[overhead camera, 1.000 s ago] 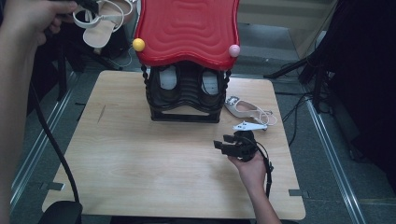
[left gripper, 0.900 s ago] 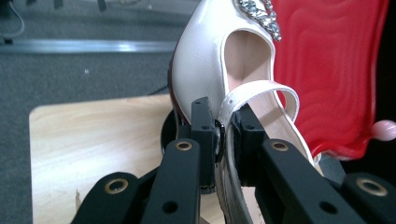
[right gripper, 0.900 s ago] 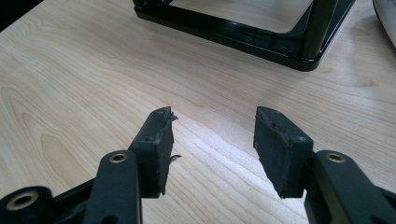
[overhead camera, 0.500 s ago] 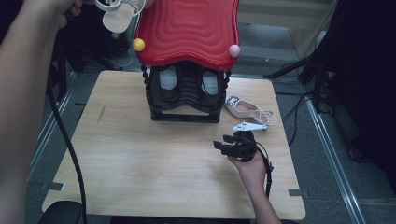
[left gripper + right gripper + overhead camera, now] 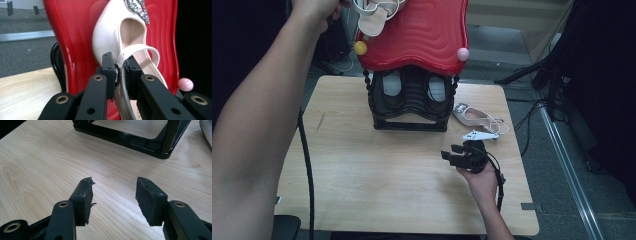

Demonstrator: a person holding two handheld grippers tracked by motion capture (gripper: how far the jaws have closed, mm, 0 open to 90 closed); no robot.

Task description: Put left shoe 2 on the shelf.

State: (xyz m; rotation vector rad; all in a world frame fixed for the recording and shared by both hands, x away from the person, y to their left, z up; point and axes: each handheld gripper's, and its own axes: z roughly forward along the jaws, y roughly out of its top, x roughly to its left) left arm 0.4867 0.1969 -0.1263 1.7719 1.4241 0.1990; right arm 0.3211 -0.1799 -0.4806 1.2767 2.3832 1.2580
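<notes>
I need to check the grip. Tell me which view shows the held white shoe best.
The left gripper view: the white shoe is close up, its strap pinched between the left gripper jaws before the red rack top. The high view shows it small at the top edge.

Shoe (image 5: 107, 32) pinched in left gripper (image 5: 120, 72): pale glossy leather-like upper, sparkly rhinestone trim. Behind it red rack top (image 5: 75, 37): glossy ribbed plastic. Under right gripper (image 5: 113, 188) table (image 5: 37, 157): light wood grain, matt. Gripper pads (image 5: 86, 195): black rubber, rough, frayed edges.
</notes>
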